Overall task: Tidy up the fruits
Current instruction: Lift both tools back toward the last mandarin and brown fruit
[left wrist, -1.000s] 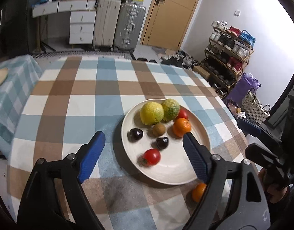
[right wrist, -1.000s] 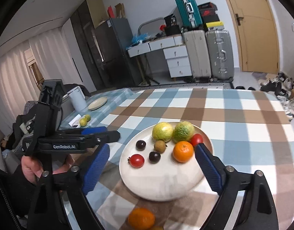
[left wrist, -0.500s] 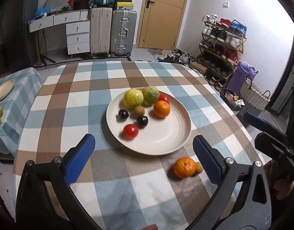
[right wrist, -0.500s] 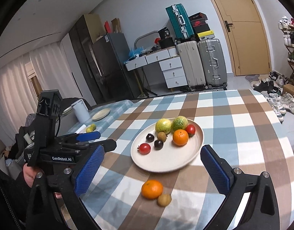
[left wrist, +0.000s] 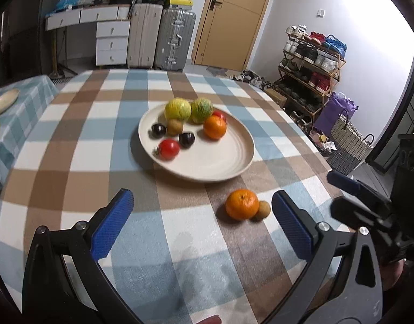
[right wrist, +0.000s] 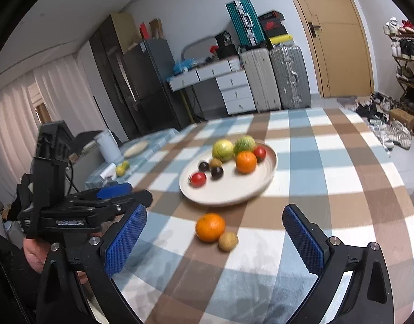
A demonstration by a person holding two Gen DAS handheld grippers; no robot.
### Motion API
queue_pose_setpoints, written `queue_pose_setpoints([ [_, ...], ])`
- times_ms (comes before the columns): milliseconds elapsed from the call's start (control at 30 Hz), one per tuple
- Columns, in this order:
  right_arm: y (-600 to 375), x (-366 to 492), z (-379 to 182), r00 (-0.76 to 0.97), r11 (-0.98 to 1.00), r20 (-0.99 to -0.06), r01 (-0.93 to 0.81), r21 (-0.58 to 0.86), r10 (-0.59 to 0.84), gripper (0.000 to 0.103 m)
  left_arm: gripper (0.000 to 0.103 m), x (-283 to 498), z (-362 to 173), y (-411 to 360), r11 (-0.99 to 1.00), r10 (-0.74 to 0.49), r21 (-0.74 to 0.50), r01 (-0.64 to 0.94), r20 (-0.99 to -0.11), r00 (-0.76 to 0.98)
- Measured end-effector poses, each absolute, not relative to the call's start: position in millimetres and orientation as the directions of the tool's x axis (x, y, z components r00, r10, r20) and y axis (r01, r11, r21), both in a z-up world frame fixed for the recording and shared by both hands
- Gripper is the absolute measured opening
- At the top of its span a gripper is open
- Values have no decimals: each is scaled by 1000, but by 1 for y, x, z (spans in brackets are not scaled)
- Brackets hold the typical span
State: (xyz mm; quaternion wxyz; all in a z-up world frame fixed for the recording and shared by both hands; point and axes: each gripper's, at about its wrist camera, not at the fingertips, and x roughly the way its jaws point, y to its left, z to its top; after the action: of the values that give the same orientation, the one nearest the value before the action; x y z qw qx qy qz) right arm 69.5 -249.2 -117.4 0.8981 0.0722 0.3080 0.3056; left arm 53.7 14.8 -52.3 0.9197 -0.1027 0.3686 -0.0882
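A cream plate (left wrist: 228, 159) (right wrist: 250, 191) on the checked tablecloth holds a yellow fruit (left wrist: 177, 108), a green fruit (left wrist: 201, 109), an orange (left wrist: 214, 127), a kiwi, two dark plums and two tomatoes. A second orange (left wrist: 242, 204) (right wrist: 210, 227) and a small kiwi (left wrist: 262, 210) (right wrist: 228, 241) lie touching each other on the cloth in front of the plate. My left gripper (left wrist: 201, 221) is open and empty, above the near cloth. My right gripper (right wrist: 215, 236) is open and empty, with the loose orange and kiwi between its fingers' line of sight.
A side table on the left carries a small plate (left wrist: 4, 101), yellow-green fruits (right wrist: 122, 168) and a white jug (right wrist: 107, 146). Suitcases (left wrist: 163, 40), drawers, a door and a shoe rack (left wrist: 312, 62) stand beyond the table. The table edge runs close on the right.
Both grippers have pulled back and up from the plate. The loose orange and kiwi on the cloth have come into full view; the plate now sits farther away.
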Motion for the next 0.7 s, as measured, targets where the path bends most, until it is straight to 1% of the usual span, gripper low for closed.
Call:
queue_pose_setpoints([
  [167, -243, 72, -136, 580, 797, -554, -507, 329, 598, 103, 102, 50, -69, 19, 961, -237, -266, 69, -674, 700],
  [333, -232, 75, -150, 543, 796, -597, -511, 323, 591, 103, 102, 55, -84, 29, 948, -261, -315, 45, -688, 677],
  [567, -220, 84, -162, 495, 789, -640, -527, 316, 587, 102, 102, 61, -94, 34, 947, -260, -319, 33, -703, 661],
  [667, -211, 90, -164, 478, 789, -669, -546, 282, 569, 92, 102, 64, -97, 36, 946, -261, -323, 27, -708, 656],
  [700, -208, 92, -165, 468, 786, -676, -551, 279, 569, 86, 102, 64, -97, 37, 945, -262, -326, 25, -709, 655],
])
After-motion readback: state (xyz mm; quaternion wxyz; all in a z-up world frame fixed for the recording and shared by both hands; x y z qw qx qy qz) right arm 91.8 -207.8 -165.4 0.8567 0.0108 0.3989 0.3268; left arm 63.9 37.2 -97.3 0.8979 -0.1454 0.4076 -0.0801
